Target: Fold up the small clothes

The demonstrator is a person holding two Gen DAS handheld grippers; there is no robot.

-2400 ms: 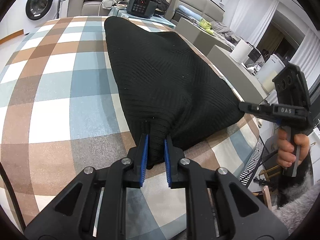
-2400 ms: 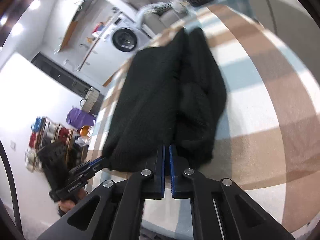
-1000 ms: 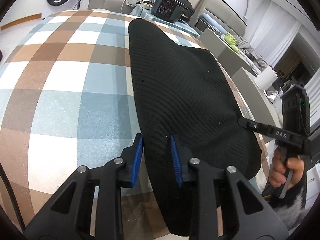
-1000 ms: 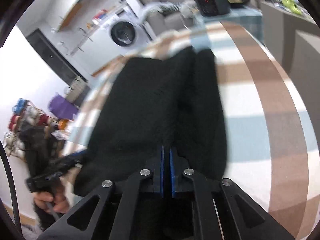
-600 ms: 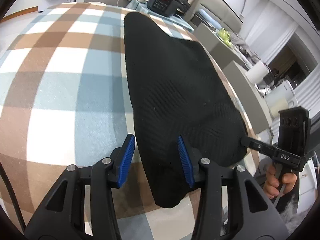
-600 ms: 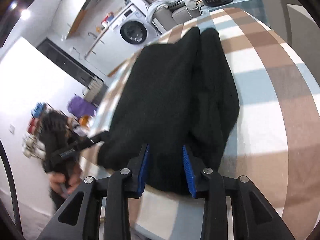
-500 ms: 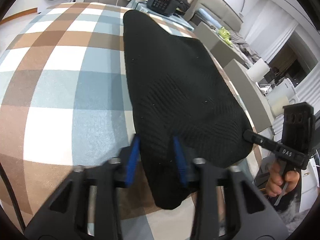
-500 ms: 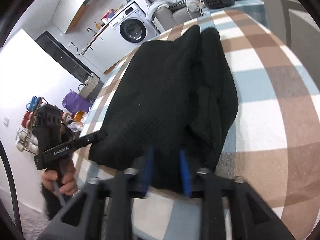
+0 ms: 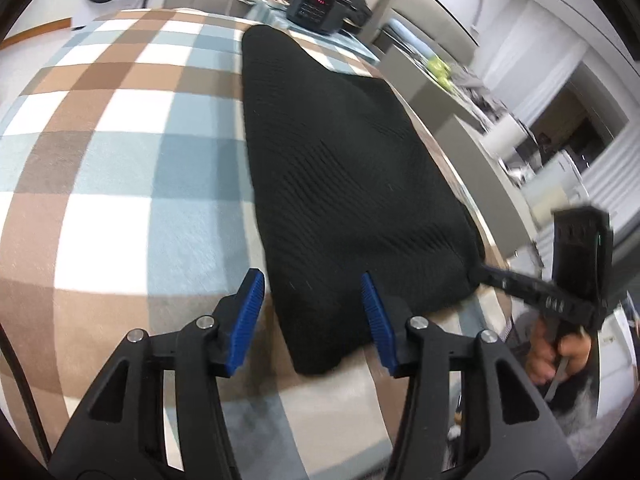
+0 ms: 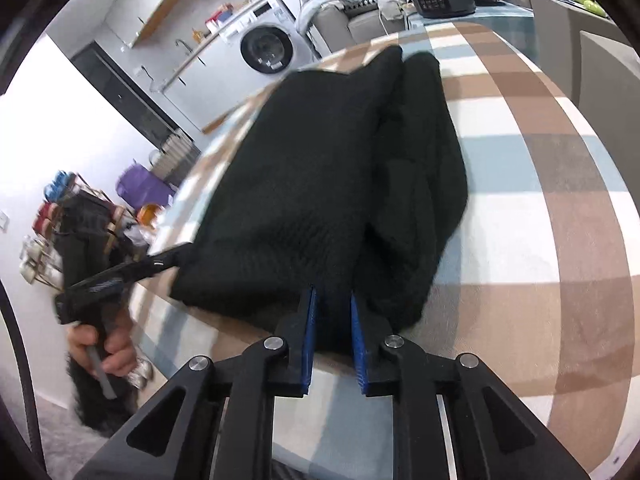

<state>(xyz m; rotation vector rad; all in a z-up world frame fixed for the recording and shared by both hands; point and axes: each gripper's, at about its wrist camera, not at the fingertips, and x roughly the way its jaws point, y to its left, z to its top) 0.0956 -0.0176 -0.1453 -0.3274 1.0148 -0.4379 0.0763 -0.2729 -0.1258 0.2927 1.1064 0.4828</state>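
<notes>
A black knit garment point(image 9: 344, 168) lies folded lengthwise on the plaid-covered table point(image 9: 120, 152). My left gripper point(image 9: 312, 308) is open, its blue pads either side of the garment's near left corner, nothing clamped. In the right wrist view the same garment point(image 10: 328, 184) shows with a doubled fold along its right side. My right gripper point(image 10: 331, 330) has its jaws a narrow gap apart with the garment's near edge between them. The right gripper also shows in the left wrist view point(image 9: 516, 280) at the garment's right corner.
The table's near edge is just under both grippers. A black appliance point(image 9: 318, 4) stands beyond the table's far end. A washing machine point(image 10: 268, 48) and sofa lie behind. A shelf with colourful items point(image 10: 52, 216) stands at the left.
Both grippers held the garment's near edge shut, then let go. The left jaws have opened wide; the right jaws have narrowed from their widest and still straddle the edge. The garment has settled flat.
</notes>
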